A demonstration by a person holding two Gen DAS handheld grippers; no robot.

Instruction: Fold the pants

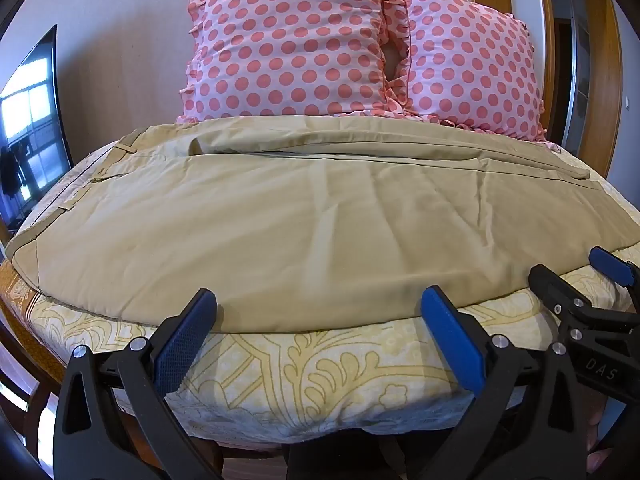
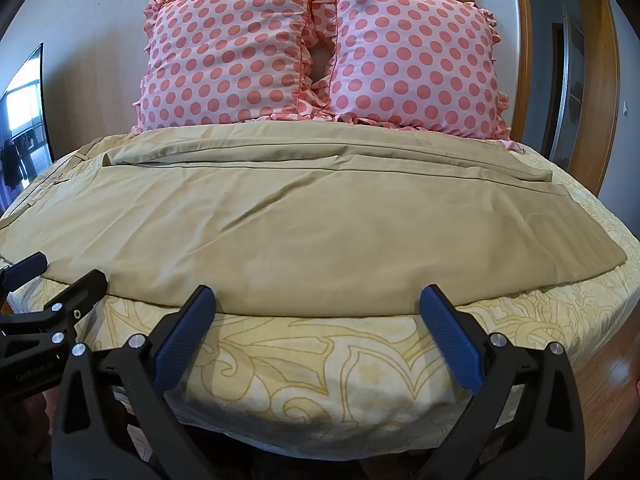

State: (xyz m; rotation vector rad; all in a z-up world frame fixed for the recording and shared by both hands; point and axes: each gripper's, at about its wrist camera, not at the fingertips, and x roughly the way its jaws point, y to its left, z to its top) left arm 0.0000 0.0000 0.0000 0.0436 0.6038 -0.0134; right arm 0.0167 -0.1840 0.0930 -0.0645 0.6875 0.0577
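Left wrist view: left gripper (image 1: 320, 308) has its blue fingers (image 1: 184, 344) spread wide, nothing between them, tips just at the near hem of the pants (image 1: 320, 232), contact can't be confirmed. The khaki pants lie flat across the bed (image 1: 300, 376) on the yellow patterned cover, waistband with belt loops toward the bed's left edge, legs running off toward the right edge, one long side along the bed's near edge and the other up by the pillows. Fabric is doubled along the far side with a seam line visible, light creases across the middle. Two pink polka-dot pillows (image 1: 296, 44) stand against the wall at the head of the bed. Right gripper (image 1: 568, 276) shows at the right of this view, fingers apart, one blue tip sitting over the pants' edge near the bed's near-right corner. A dark TV screen (image 1: 32, 120) sits at far left. Right wrist view: right gripper (image 2: 318, 308) also spread wide and empty, tips at the near hem of the pants (image 2: 280, 232), leg cuffs ending toward the bed's (image 2: 320, 360) right edge. Left gripper (image 2: 60, 272) visible at left, fingers apart at the pants' near edge. Pillows (image 2: 320, 52) side by side at the head
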